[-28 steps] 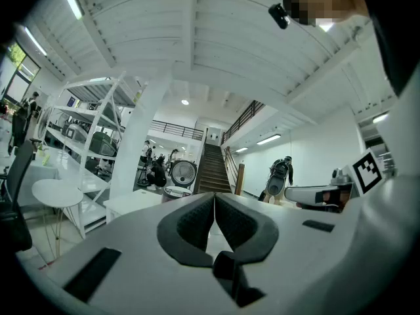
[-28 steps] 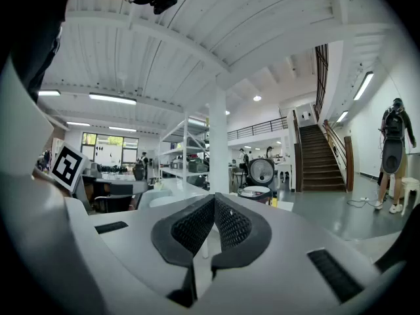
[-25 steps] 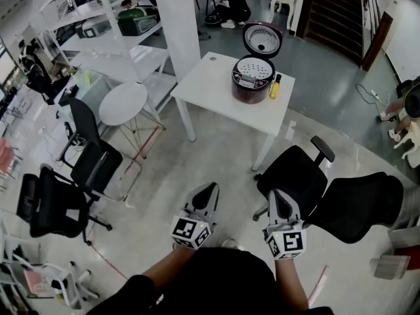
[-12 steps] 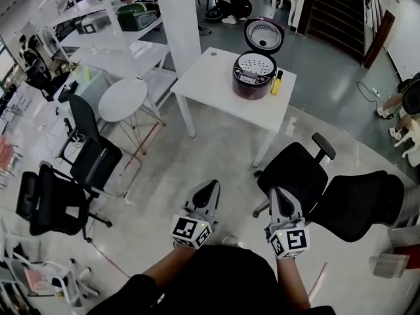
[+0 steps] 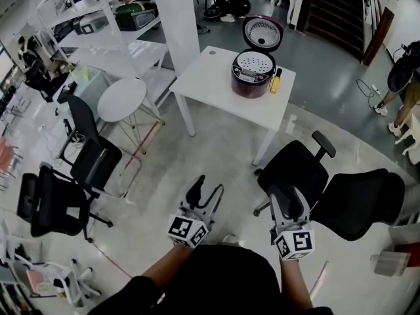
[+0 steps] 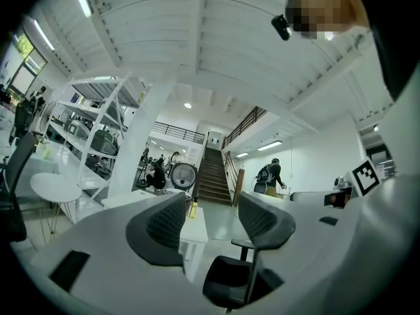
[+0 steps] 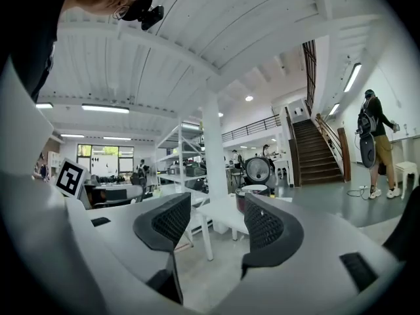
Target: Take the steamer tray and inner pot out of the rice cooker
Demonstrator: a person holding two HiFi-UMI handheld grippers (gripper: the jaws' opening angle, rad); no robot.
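Head view, top centre: find the rice cooker [image 5: 252, 77] standing upright on the far right part of the white counter [image 5: 216, 84], lid [image 5: 263, 33] swung up and back, away from the wearer. In the open mouth, note the perforated steamer tray [image 5: 254, 62], lying flat and facing up; round, so no long axis to speak of. No sight of the inner pot, presumably under the tray. Just beside the rice cooker on the picture's right, a slim yellow bottle [image 5: 275, 84], upright; touching or not, cannot tell. Nearer, between counter and wearer, a black office chair [image 5: 295, 172].

Well apart from all that, near the bottom edge: left tongs [image 5: 207, 188] and right tongs [image 5: 287, 202], both held level and aimed toward the counter, both spread wide after just opening, nothing between the pads. Borne out in the right gripper view: only open air and the distant rice cooker [image 7: 251, 192] in the gap.

Task judged not yet begun, with the whole approach to make. Likely trouble from here:
- clipping the office chair on the way in;
- toppling the yellow bottle when reaching in from that side;
- knocking the raised lid shut;
- pinching the thin tray rim off-centre and tipping it;
- dragging the rice cooker along if the inner pot lifts out stiffly.
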